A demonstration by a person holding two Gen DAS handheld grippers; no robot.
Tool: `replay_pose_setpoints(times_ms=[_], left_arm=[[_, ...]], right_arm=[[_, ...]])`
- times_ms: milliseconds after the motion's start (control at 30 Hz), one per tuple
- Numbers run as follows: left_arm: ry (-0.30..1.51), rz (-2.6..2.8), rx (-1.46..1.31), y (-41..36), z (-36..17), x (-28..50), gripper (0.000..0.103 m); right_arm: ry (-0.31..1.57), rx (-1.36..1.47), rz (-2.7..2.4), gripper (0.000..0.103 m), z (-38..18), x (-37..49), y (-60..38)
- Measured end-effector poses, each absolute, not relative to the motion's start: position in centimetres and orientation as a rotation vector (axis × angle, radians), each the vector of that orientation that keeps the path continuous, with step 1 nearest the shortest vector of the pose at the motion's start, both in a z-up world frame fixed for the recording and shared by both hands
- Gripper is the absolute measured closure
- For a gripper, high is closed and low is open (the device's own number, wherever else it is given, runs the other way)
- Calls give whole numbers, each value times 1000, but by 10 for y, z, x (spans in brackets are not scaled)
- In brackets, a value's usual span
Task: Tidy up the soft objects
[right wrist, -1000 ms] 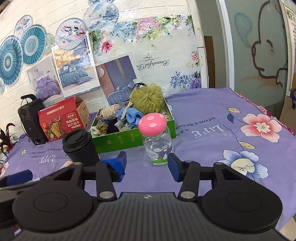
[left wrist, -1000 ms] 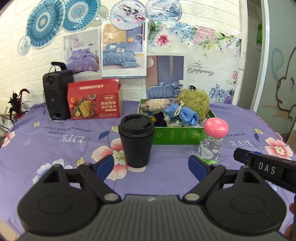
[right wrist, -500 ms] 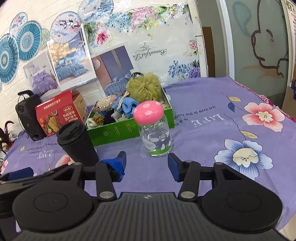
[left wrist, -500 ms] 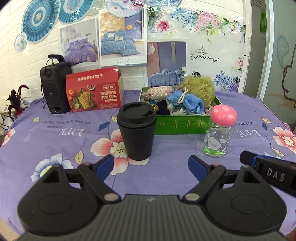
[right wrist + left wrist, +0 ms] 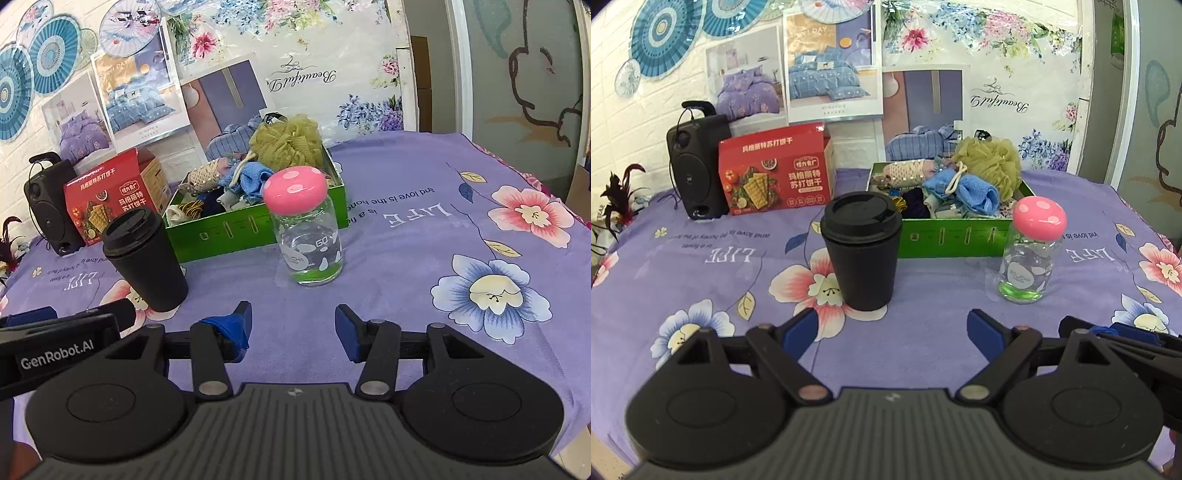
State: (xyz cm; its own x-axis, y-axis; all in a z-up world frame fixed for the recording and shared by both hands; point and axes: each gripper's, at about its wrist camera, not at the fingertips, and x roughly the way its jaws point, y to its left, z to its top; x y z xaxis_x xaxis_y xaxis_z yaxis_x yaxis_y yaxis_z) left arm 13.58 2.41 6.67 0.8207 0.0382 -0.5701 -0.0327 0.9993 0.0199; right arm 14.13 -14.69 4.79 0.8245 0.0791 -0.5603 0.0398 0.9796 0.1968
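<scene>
A green box (image 5: 956, 240) (image 5: 225, 232) at the back of the table holds several soft items: an olive bath pouf (image 5: 991, 162) (image 5: 286, 140), a blue cloth (image 5: 967, 192) (image 5: 251, 177) and a beige knitted piece (image 5: 905, 173) (image 5: 203, 173). My left gripper (image 5: 892, 332) hangs open over the purple cloth, with nothing between its fingers, just short of a black lidded cup (image 5: 862, 254) (image 5: 144, 254). My right gripper (image 5: 293, 328) is open too, jaws narrower and bare, in front of a glass jar with a pink mushroom lid (image 5: 306, 229) (image 5: 1032, 251). Each gripper shows at the edge of the other's view.
A red cracker box (image 5: 775, 177) (image 5: 110, 199) and a black speaker (image 5: 696, 166) (image 5: 51, 206) stand at the back left by the decorated wall. A purple flowered cloth (image 5: 701, 258) (image 5: 443, 240) covers the table, whose right edge drops off near a door.
Both views have tipped slightly downward, so cup, jar and box sit lower and a little closer. Neither gripper's jaws have changed.
</scene>
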Motion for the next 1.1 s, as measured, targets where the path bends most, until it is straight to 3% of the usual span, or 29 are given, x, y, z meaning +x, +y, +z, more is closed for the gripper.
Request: replay_pose_setpoints(times_ms=[1100], left_arm=[[606,30,-1,26,70,133,14]], right_arm=[[595,183,41,68,54,138,-137]])
